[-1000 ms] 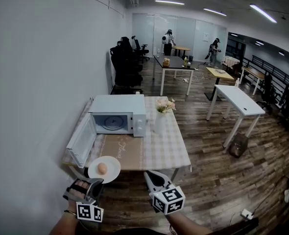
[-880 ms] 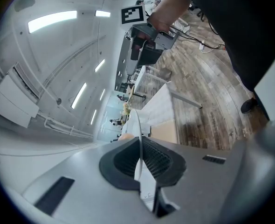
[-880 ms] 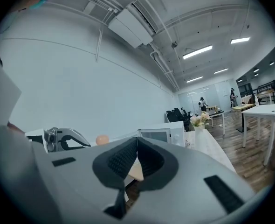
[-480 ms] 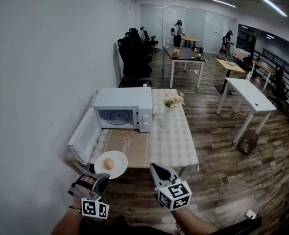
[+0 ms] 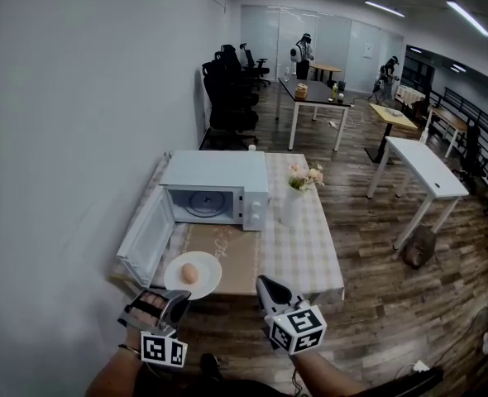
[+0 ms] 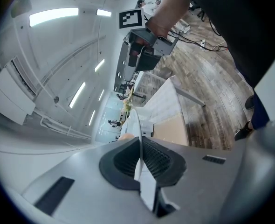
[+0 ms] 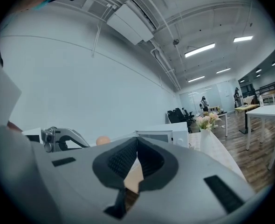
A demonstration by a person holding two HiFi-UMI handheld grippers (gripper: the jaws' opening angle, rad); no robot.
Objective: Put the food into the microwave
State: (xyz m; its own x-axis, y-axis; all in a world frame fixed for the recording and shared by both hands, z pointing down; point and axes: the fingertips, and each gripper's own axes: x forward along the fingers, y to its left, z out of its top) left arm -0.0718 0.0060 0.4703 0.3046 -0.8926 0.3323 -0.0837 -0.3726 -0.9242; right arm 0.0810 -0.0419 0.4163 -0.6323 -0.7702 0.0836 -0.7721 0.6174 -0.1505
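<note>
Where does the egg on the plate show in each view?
Head view: egg lower left of centre, on the plate.
Left gripper view: sliver at centre, left of the plate's edge.
Right gripper view: left of centre, only its top showing.
Shared landmark: the white microwave.

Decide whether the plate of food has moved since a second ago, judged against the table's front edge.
Yes. The plate has moved further in over the front edge of the table, towards the open microwave.
</note>
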